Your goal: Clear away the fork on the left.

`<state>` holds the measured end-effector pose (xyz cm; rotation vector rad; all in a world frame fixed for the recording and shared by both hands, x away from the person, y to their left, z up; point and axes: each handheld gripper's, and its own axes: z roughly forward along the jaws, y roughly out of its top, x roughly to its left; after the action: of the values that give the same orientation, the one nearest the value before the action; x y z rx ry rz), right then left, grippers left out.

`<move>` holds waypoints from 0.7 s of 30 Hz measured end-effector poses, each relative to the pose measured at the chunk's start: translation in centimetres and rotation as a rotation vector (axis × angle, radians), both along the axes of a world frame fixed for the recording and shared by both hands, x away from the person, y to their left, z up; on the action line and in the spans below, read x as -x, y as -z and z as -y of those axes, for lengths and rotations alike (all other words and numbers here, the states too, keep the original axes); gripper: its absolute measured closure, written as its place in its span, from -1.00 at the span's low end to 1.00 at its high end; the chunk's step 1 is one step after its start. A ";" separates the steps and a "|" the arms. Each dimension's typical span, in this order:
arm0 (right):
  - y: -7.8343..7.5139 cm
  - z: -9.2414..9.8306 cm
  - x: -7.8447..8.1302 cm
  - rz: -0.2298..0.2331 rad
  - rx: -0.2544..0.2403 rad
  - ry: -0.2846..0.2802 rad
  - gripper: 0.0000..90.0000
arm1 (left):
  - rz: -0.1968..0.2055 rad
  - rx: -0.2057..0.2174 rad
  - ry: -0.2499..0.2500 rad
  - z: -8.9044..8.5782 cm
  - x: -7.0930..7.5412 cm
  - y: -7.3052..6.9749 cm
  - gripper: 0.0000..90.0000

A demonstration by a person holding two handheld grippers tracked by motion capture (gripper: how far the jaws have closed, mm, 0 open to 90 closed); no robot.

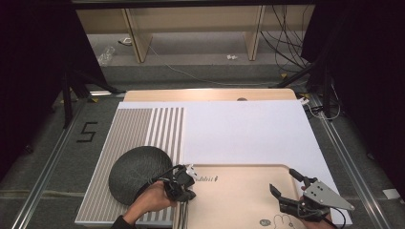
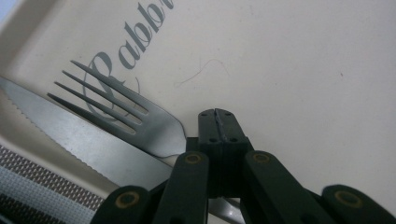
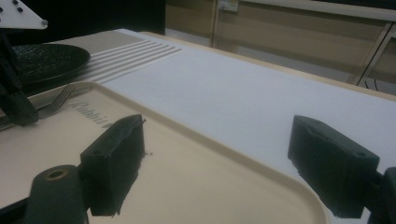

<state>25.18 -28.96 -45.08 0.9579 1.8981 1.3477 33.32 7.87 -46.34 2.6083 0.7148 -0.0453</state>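
A beige tray [image 1: 239, 200] printed "Rabbit" lies at the table's near edge. In the left gripper view a metal fork [image 2: 140, 122] and a serrated knife [image 2: 70, 135] lie side by side along the tray's [image 2: 303, 70] left rim, their handles running under the jaws. My left gripper [image 2: 218, 116] is shut, its tips pressed together just past the fork's neck, and I see nothing between the pads. From above, the left gripper [image 1: 187, 193] sits at the tray's left edge in a hand. My right gripper [image 1: 282, 181] hangs open over the tray's right part [image 3: 187, 186], nothing between its jaws [image 3: 219, 158].
A dark round plate [image 1: 138, 174] rests on a striped placemat [image 1: 133, 129] left of the tray. A white sheet [image 1: 239, 129] covers the table beyond it. Shelving legs and cables stand on the floor past the far edge.
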 end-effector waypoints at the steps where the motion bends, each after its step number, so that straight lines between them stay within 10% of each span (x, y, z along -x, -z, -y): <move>1: 0.0 0.0 0.0 -0.001 -0.001 0.000 -0.57 | 0.000 0.001 -0.003 0.0 0.0 0.0 0.98; 11: 0.0 0.0 0.0 -0.001 -0.001 0.002 -0.57 | 0.086 0.133 -0.150 -2.1 -1.0 -2.1 -0.09; 21: 0.0 0.1 0.0 -0.003 -0.006 0.004 -0.57 | 0.233 0.306 -0.349 -6.0 -1.2 -3.4 -0.38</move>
<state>25.14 -29.03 -45.06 0.9665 1.8949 1.3509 34.54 13.87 -42.93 2.1264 0.9793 0.2313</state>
